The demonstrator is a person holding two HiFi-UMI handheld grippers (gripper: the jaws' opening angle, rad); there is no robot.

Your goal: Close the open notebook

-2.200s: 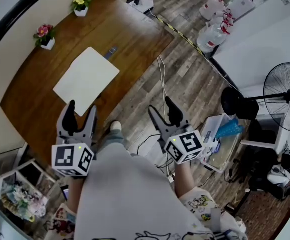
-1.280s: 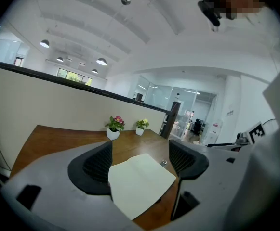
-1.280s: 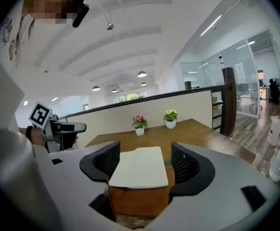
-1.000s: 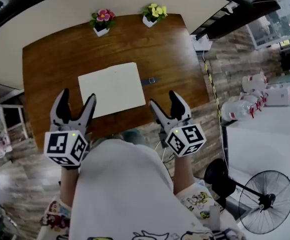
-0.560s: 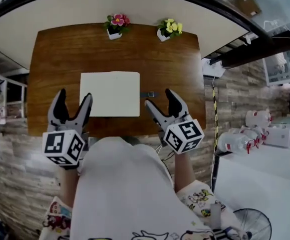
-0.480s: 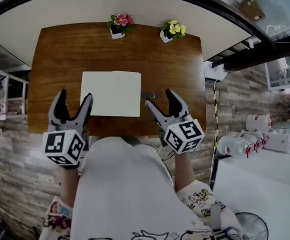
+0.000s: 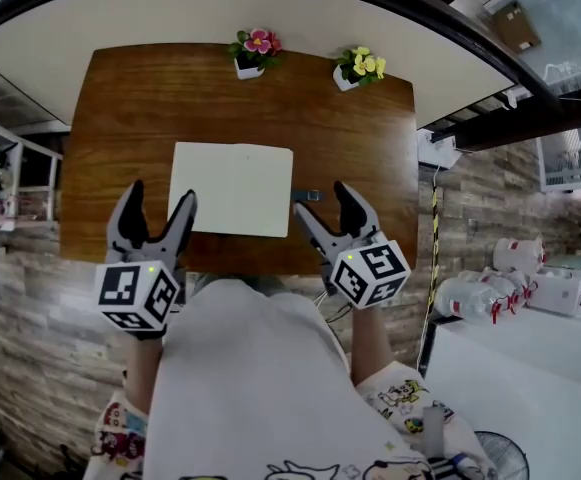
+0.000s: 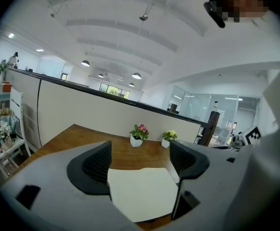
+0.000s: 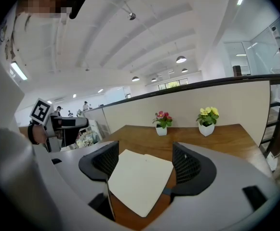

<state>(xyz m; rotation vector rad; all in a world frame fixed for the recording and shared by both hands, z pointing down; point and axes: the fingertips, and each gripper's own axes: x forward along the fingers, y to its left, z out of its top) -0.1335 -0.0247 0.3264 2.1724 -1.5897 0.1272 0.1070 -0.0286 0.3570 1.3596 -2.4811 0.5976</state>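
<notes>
**Head view.** A brown wooden tabletop (image 7: 120, 118) with rounded corners stands against a long, pale curved partition (image 7: 220, 8). The notebook (image 7: 232, 189) lies flat near the middle of the tabletop's near half, showing a plain cream face. A short dark band (image 7: 308, 196) projects at its right edge. At the far edge stand a pink-flowered pot (image 7: 254, 50) and a yellow-flowered pot (image 7: 360, 68), well apart from the notebook. The left tongs (image 7: 160, 208) hover over the near edge by the notebook's lower left corner. The right tongs (image 7: 322, 208) hover just beside its lower right corner. Both are spread wide and hold nothing. The floor (image 7: 30, 348) is laid in grey-brown wood-look planks. White jugs (image 7: 485, 288) stand on it to the right.

**Left gripper view.** The jaws of the left tongs (image 8: 140, 153) stand wide apart and bare. The notebook (image 8: 142, 191) shows between and beyond them, on the tabletop (image 8: 77, 138), touching neither jaw. Both pots stand farther back before the partition. Above is a white ceiling with round ceiling lamps (image 8: 136, 75), and glass walls show at the right.

**Right gripper view.** The jaws of the right tongs (image 9: 144, 153) are likewise wide apart and bare. The notebook (image 9: 140, 179) lies framed between them, seen cornerwise, clear of both. The two pots stand beyond it at the tabletop's far edge, below the partition.
</notes>
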